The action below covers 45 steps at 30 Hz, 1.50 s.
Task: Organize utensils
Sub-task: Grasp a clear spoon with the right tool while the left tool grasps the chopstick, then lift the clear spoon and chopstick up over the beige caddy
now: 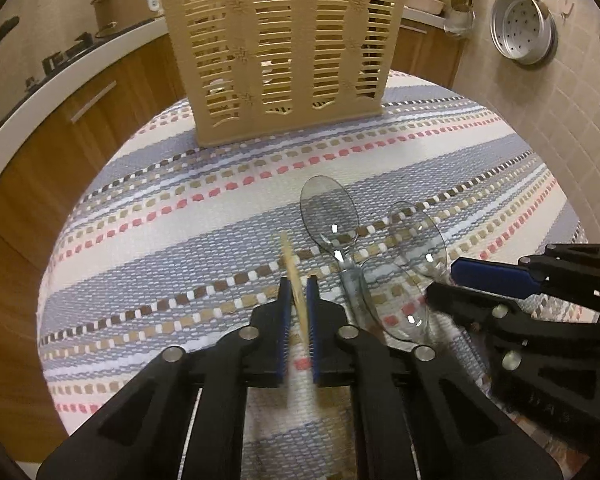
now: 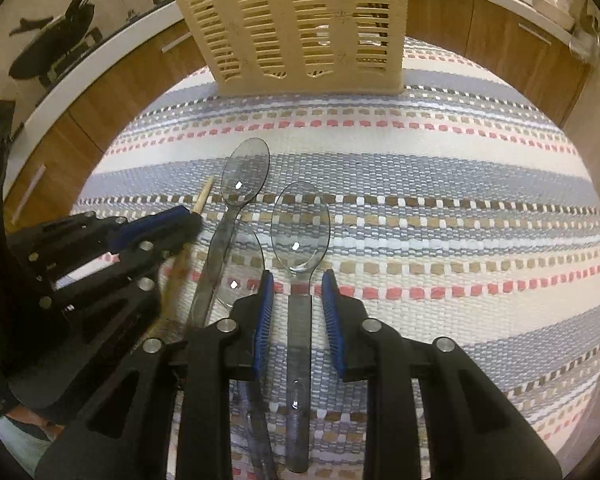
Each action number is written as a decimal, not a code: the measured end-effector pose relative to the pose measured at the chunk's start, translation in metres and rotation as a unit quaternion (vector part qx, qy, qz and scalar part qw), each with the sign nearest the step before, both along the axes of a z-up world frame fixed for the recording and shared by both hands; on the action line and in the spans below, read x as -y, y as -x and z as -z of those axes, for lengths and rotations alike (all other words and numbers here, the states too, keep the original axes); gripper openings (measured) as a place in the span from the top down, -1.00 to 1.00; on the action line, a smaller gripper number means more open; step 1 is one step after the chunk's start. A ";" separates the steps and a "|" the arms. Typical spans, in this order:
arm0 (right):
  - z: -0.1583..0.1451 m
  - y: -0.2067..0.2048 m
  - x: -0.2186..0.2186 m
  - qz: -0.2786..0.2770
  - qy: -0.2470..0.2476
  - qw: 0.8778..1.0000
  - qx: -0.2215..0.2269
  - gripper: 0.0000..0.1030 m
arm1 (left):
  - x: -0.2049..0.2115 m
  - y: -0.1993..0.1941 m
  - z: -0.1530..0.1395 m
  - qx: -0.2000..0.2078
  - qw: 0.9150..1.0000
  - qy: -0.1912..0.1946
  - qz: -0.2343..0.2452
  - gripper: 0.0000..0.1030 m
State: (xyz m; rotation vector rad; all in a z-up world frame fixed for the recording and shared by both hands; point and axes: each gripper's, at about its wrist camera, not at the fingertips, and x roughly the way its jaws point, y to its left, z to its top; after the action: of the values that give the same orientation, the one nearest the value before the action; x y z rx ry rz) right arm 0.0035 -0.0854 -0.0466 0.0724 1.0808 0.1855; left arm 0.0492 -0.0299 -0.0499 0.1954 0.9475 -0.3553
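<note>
Striped cloth covers the table, with a slotted beige basket (image 1: pixel 284 56) standing at its far edge and three clear plastic spoons lying crowded together nearer in. The left gripper (image 1: pixel 299 300) is clamped on a thin wooden stick (image 1: pixel 296 280), while the right gripper (image 2: pixel 297 300) straddles the handle of one spoon (image 2: pixel 299 280) with a visible gap on each side — its blue pads do not yet press. Slick, narrow plastic could slip or twist as the pads close, and the neighbouring spoon (image 2: pixel 236 216) lies close enough to be dragged along.

A striped woven cloth (image 1: pixel 180 216), wooden cabinets (image 1: pixel 80 120), a perforated metal pan (image 1: pixel 524 26) on the tiled wall.
</note>
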 end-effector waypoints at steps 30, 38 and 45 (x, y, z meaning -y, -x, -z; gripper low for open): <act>-0.001 -0.009 0.009 -0.068 0.085 0.991 -0.072 0.80 | -0.012 -0.032 -0.006 -0.169 0.983 -0.030 0.067 0.88; -0.005 0.002 0.020 -0.071 0.054 0.994 -0.059 0.80 | -0.010 -0.033 -0.012 -0.144 0.987 -0.015 0.065 0.93; -0.043 0.018 0.030 -0.079 0.023 0.996 0.024 0.80 | -0.035 -0.025 -0.048 -0.068 0.994 0.085 0.024 0.93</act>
State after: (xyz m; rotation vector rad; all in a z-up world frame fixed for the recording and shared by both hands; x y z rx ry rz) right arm -0.0148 -0.1154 -0.0037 -0.0585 1.0430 0.3039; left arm 0.0742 0.0055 -0.0018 0.0388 1.0425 -0.4956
